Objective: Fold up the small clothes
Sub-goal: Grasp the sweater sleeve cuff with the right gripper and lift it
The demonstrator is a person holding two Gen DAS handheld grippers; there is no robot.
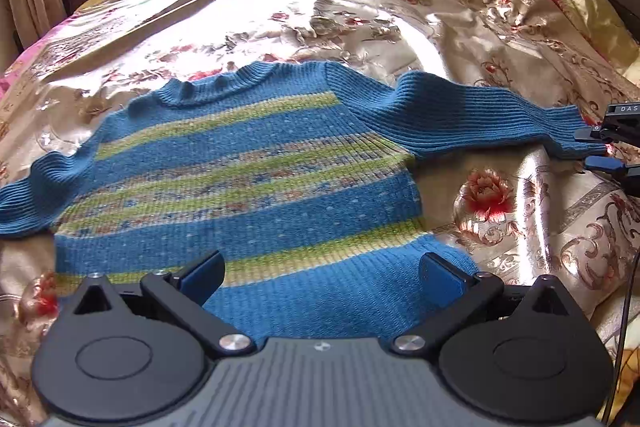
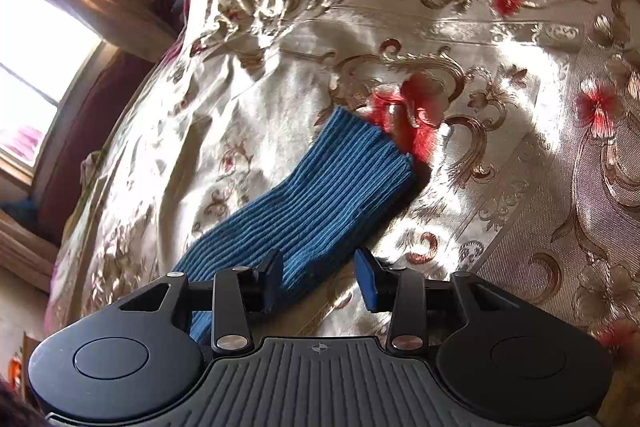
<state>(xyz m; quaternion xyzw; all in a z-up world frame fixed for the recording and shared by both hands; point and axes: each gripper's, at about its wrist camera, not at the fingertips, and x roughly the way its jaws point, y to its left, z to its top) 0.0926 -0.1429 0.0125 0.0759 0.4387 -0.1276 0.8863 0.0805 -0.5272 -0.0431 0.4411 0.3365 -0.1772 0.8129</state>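
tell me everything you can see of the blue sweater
The sweater is a small knit pullover, blue with lime-green and speckled multicolour bands, a ribbed collar, hem and plain blue ribbed sleeves. It lies flat and unfolded, collar away from the left wrist camera, on a shiny floral bedspread, both sleeves spread outward. The open left tongs hover over its hem. The open right tongs straddle one sleeve near its cuff.
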